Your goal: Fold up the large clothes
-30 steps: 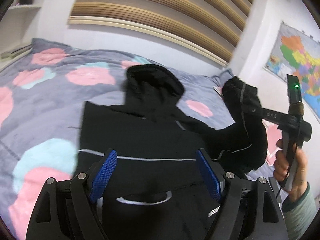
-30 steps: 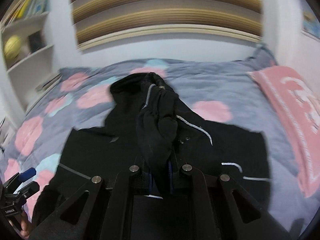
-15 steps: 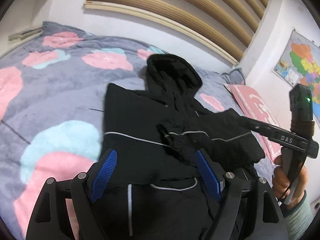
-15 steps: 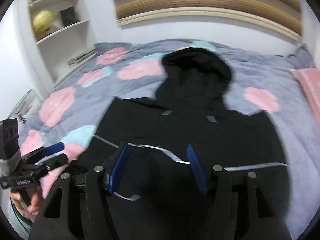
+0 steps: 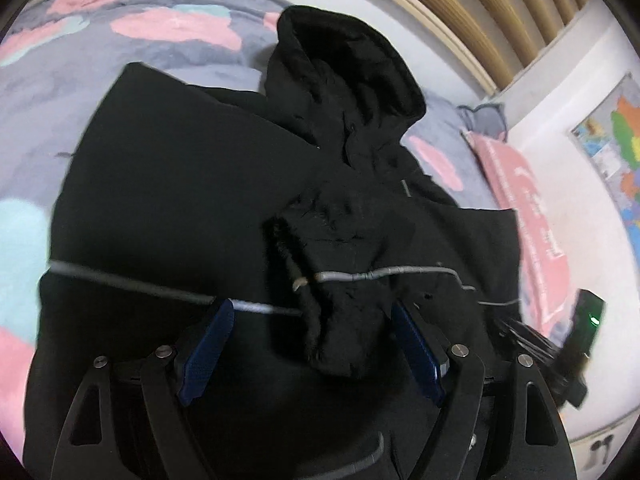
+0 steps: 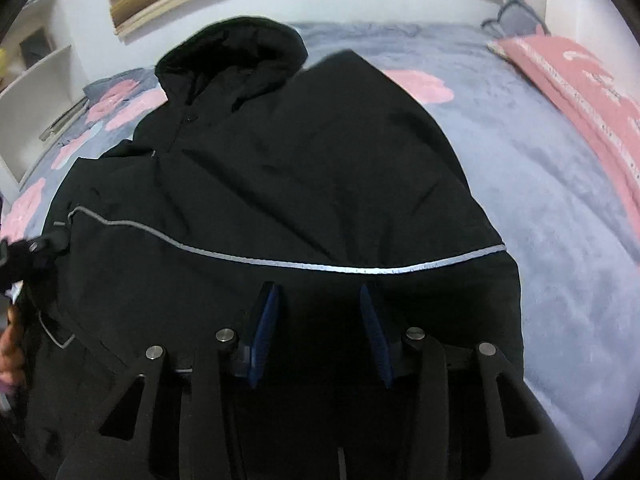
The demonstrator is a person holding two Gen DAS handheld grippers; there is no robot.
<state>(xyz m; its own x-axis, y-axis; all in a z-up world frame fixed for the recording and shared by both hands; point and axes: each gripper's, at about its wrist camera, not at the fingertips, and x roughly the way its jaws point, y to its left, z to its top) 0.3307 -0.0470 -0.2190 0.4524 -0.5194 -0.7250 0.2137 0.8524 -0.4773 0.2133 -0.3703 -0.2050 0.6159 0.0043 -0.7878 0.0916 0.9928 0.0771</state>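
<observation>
A: Where does the jacket (image 6: 304, 168) lie from your hands right now?

B: Flat on the bed (image 6: 540, 200), hood (image 5: 348, 64) towards the headboard, hem towards you. Its long axis runs straight away from both grippers, and the grey stripe (image 6: 360, 268) crosses it just ahead of your fingers.

A: And the sleeve?

B: In the left view the sleeve (image 5: 340, 272) is folded in over the chest, with its cuff end bunched between the pads of your left gripper (image 5: 312, 344). The jaws stand wide apart there; the pads look clear of the cloth, though the blur makes that hard to be sure of.

A: The right one?

B: Your right gripper (image 6: 320, 320) has just let go: its jaws opened and have since been drawing partly in again. The pads stand apart with nothing pinched between them, only flat black cloth below.

A: So which hand is nearer the next hold?

B: I'd judge the left. The cuff sits right between its fingers, while your right hangs over the plain body below the stripe, near the jacket's right edge. If the body is to fold lengthways next, you'd want each hand at a hem corner, and the hem lies under the grippers, out of sight.
</observation>
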